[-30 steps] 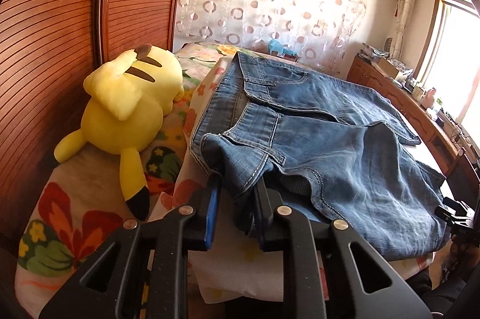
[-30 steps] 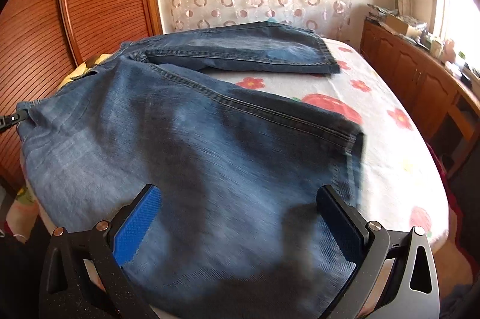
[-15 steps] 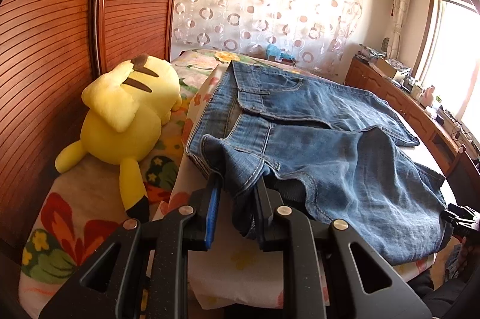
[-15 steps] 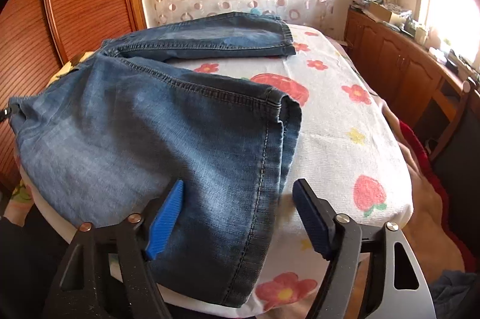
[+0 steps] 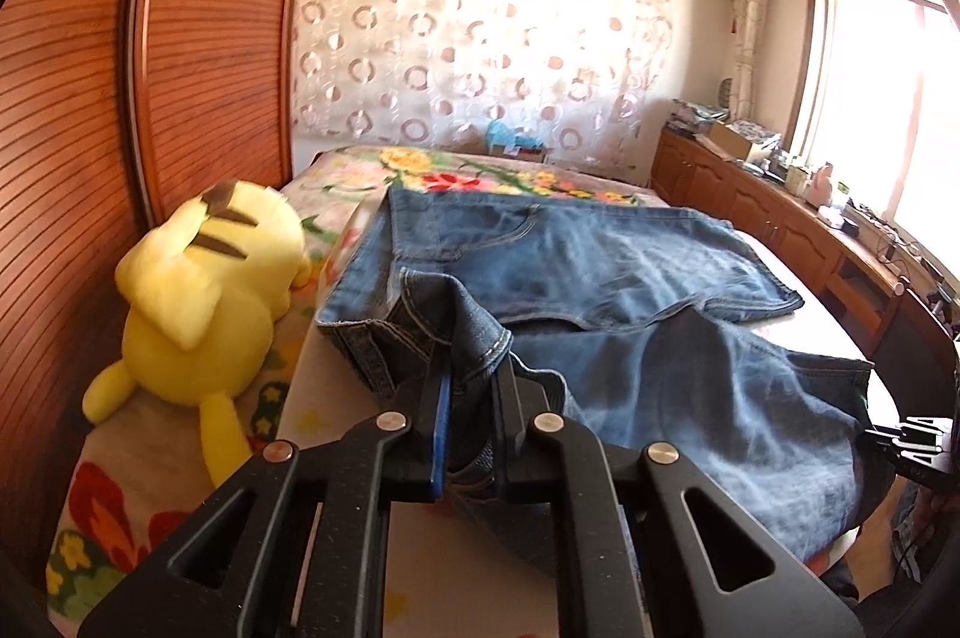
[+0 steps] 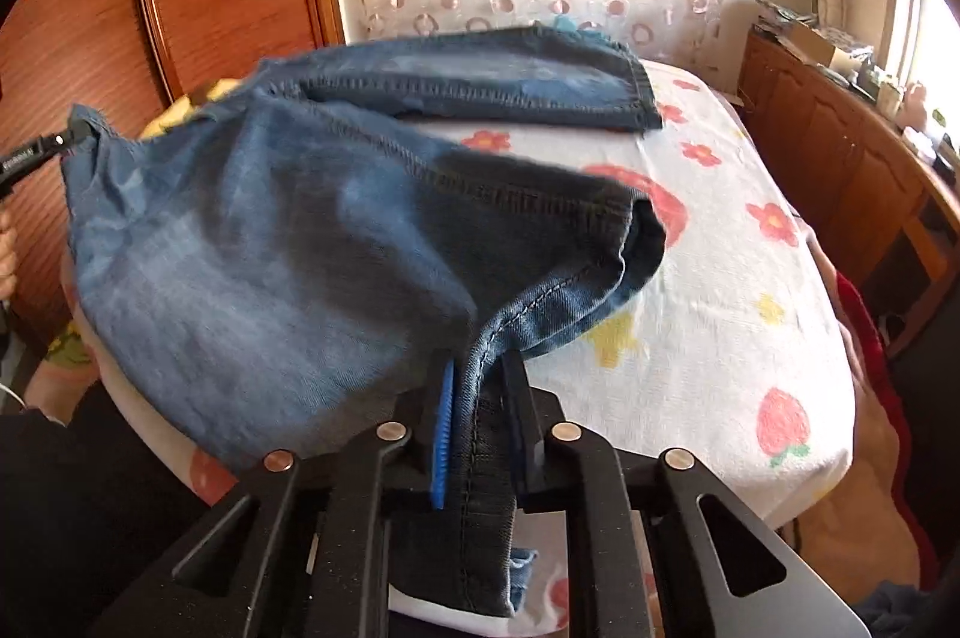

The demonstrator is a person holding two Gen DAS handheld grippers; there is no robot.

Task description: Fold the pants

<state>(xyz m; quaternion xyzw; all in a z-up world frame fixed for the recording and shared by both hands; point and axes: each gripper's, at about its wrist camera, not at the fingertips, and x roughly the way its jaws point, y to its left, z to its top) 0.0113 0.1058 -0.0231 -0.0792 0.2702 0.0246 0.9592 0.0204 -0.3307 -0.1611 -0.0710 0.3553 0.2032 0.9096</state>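
The right gripper (image 6: 477, 434) has just closed on the near leg's hem of the jeans (image 6: 270, 242); the left gripper (image 5: 471, 428) pinches the waistband corner. The jeans lie spread on the bed (image 6: 750, 338). Next, likely, carry this leg over the far one.

Black claw (image 5: 471, 392), blue pad, silver screws, triangular cutouts
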